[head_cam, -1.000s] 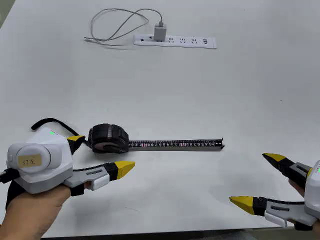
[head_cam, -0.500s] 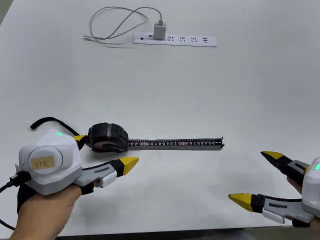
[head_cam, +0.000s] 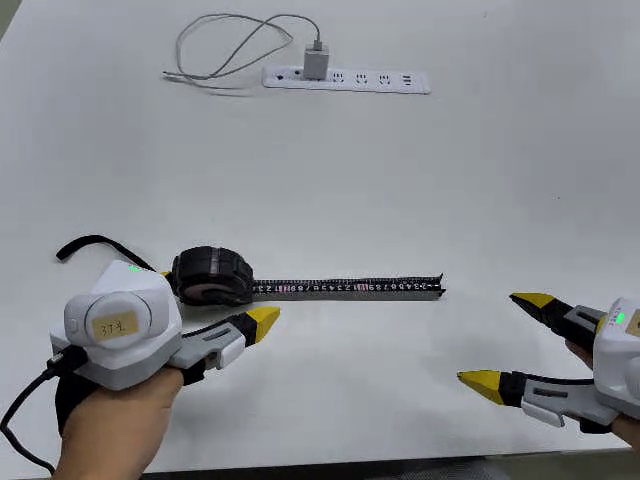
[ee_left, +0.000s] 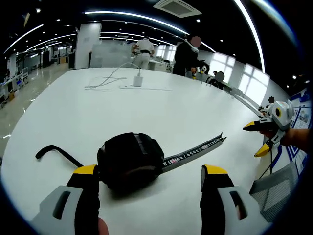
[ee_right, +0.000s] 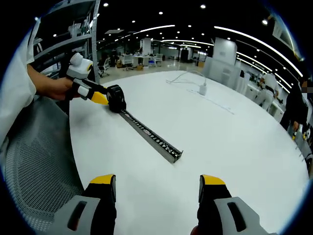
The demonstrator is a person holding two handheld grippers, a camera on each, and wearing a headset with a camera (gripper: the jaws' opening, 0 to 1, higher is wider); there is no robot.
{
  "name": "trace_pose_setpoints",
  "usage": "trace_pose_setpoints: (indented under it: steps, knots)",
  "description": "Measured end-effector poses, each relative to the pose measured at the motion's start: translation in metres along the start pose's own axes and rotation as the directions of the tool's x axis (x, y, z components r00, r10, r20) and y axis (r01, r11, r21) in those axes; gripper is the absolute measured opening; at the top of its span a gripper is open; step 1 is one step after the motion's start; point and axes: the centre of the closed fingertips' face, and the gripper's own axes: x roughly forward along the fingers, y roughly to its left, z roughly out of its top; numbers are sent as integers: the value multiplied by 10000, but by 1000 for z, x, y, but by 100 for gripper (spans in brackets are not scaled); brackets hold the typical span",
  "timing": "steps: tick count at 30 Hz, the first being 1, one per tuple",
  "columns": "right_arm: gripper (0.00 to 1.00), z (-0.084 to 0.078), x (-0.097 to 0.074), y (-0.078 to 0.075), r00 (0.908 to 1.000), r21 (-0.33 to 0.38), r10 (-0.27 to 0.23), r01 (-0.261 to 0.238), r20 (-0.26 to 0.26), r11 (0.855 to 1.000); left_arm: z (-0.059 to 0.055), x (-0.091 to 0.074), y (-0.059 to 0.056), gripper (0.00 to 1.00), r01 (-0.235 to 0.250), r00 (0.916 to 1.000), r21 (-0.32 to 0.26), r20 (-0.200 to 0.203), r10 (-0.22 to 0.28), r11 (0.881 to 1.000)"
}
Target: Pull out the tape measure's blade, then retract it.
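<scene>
A black tape measure [head_cam: 209,277] lies on the white table [head_cam: 330,180], its dark blade [head_cam: 345,288] drawn out to the right and lying flat, the end hook [head_cam: 440,287] free. Its black strap [head_cam: 92,245] trails left. My left gripper [head_cam: 215,300] is open, its yellow fingertips [ee_left: 86,171] straddling the case [ee_left: 130,159] without closing on it. My right gripper [head_cam: 510,340] is open and empty near the front right edge, well short of the blade's hook [ee_right: 175,154]. In the right gripper view the case [ee_right: 116,98] sits far off by the left gripper [ee_right: 88,88].
A white power strip [head_cam: 345,79] with a plugged charger [head_cam: 317,62] and a looped grey cable [head_cam: 225,45] lies at the back of the table. Bare tabletop spreads between it and the tape. The front table edge runs just under both hands.
My left gripper has slid forward and right, closer around the tape measure case. The right gripper has shifted slightly. The blade stays out at the same length.
</scene>
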Motion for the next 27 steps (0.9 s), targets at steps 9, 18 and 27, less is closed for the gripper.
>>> trace_pose_setpoints:
  steps: [9,18,27]
  knots:
    - [64,-2,8,-6,9980,-616,439,-467,-462,9970,-1,3,5,78,-421,9991,-537,20,422,9977]
    - [63,9,20,-14,9950,-966,829,-881,-562,9914,0,7,9,77,-836,9965,-718,27,840,9939]
    - [59,17,34,-24,9863,-1565,1392,-1517,-883,9760,1,11,14,74,-1176,9930,-967,-16,1180,9883]
